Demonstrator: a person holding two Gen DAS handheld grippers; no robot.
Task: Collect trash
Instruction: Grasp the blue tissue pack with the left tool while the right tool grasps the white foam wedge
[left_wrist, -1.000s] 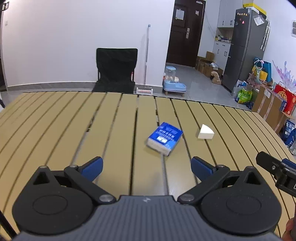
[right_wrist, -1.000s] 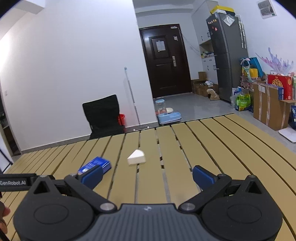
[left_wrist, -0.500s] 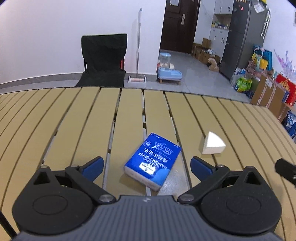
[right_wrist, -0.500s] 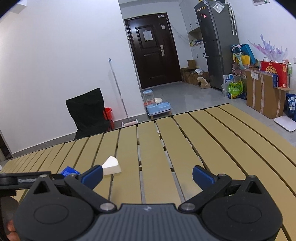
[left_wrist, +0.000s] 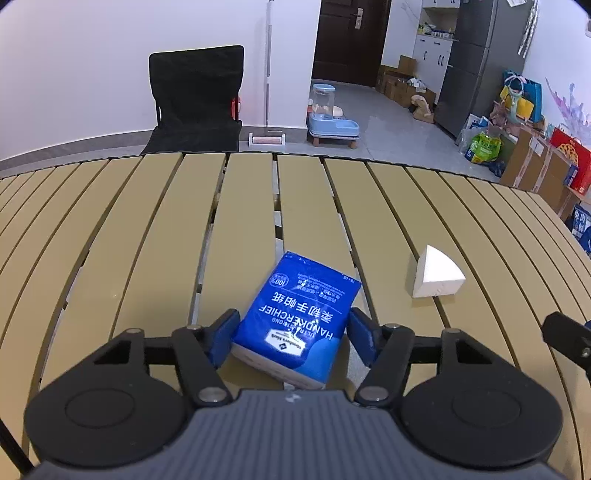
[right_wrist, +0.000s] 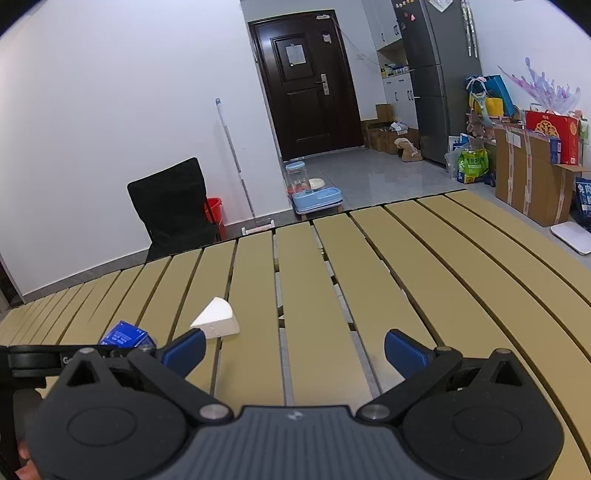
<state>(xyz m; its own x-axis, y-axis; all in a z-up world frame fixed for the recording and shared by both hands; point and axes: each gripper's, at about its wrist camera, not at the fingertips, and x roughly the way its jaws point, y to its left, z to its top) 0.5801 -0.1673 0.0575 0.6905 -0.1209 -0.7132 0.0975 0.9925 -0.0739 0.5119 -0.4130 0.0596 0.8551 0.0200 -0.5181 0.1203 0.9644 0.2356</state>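
Two matching hand-held grippers, black and grey

Each gripper, left gripper (left_wrist: 293, 334) and right gripper (right_wrist: 293, 347), has a ribbed grey body, black round-hubbed linkage arms with silver pivot screws, and blue fingers (right_wrist: 404, 349); white lettering marks the left one's side.

White wall (right_wrist: 110, 110), dark door (right_wrist: 306, 88), black chair (left_wrist: 195, 96), grey floor (left_wrist: 388, 122).

Left tool (left_wrist: 291, 334) pads against blue tissue pack (left_wrist: 299, 317), slatted table (left_wrist: 147, 229)
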